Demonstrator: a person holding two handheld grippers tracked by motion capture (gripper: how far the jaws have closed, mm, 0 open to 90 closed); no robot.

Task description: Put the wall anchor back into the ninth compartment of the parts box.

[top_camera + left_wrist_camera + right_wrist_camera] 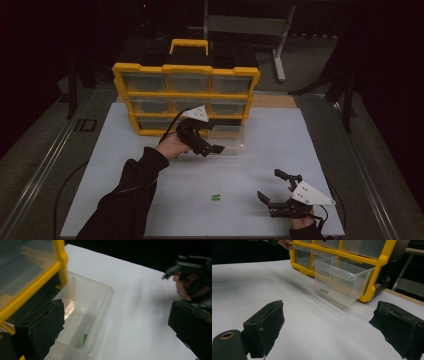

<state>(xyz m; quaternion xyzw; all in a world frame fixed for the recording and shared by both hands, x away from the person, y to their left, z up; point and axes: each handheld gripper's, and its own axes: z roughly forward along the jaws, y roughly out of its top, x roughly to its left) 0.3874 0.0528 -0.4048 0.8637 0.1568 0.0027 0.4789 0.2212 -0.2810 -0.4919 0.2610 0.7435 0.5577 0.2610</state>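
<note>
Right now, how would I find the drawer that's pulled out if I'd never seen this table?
Look for the yellow drawer cabinet at the back of the white table. Go to its bottom row, right end, just past the left gripper. The clear drawer there sticks out toward you with a small green piece inside, while all its neighbours sit pushed in.

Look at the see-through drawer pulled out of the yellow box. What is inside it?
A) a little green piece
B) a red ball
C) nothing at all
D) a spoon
A: a little green piece lies on the floor of the clear drawer, seen from above in the left gripper view and through the drawer wall in the right gripper view.
</note>
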